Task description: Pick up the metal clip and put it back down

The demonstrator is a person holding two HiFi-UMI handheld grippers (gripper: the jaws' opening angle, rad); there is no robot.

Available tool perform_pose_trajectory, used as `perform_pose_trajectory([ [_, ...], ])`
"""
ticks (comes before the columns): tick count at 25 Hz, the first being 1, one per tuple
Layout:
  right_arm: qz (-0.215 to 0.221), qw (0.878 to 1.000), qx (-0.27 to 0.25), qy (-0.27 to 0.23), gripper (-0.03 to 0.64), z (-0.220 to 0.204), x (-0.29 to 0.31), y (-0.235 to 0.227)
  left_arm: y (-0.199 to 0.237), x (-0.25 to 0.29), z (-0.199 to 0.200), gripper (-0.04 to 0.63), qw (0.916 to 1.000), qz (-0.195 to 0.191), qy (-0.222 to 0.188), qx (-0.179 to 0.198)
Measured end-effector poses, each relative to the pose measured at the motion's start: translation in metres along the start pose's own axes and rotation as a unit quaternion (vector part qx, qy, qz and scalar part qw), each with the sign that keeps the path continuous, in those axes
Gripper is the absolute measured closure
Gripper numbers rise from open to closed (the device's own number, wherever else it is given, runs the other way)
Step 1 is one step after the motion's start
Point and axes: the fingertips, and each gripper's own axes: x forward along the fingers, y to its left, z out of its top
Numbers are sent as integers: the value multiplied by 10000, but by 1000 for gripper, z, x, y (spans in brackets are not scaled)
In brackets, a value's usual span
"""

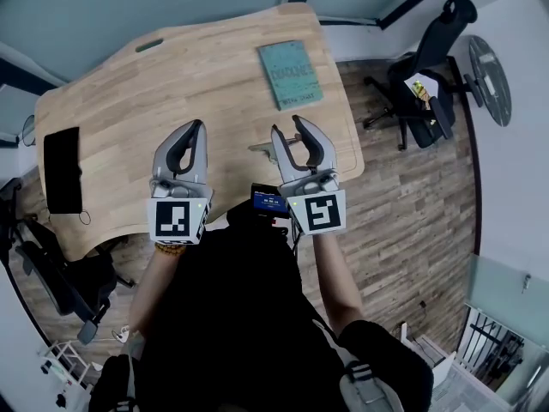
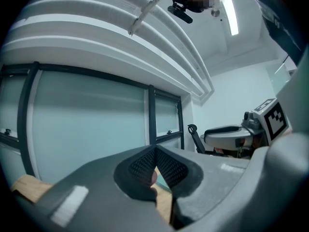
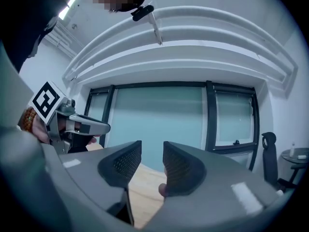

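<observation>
Now the metal clip (image 1: 260,148) lies on the wooden surface (image 1: 171,75), untouched, beside the right tongs (image 1: 287,127), which gape empty. The left tongs (image 1: 196,127) are pinched together on nothing. Next, I think the right tongs should dip over the metal clip.

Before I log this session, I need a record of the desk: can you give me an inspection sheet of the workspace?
Surface: wooden desk.
Job's things: metal clip lying on the desk between the two tools, not held.
Clutter: teal book at the far side; black flat object near the left edge.
Grippers: left tool shut, empty; right tool open, empty.
Cables: thin dark loop by the black object, too small to identify.
Surroundings: office chair on wood floor.
</observation>
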Motion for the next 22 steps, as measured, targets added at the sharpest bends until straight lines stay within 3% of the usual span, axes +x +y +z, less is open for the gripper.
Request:
perform_pose_trajectory([
  [8,31,9994,271,-203,487,22,-4,12,0,-1,17,595,9996,160,-240,60],
  [22,-596,9971,84,-461,593,37,-27,2,-8,-8,43,595,9972,376,-590,256],
])
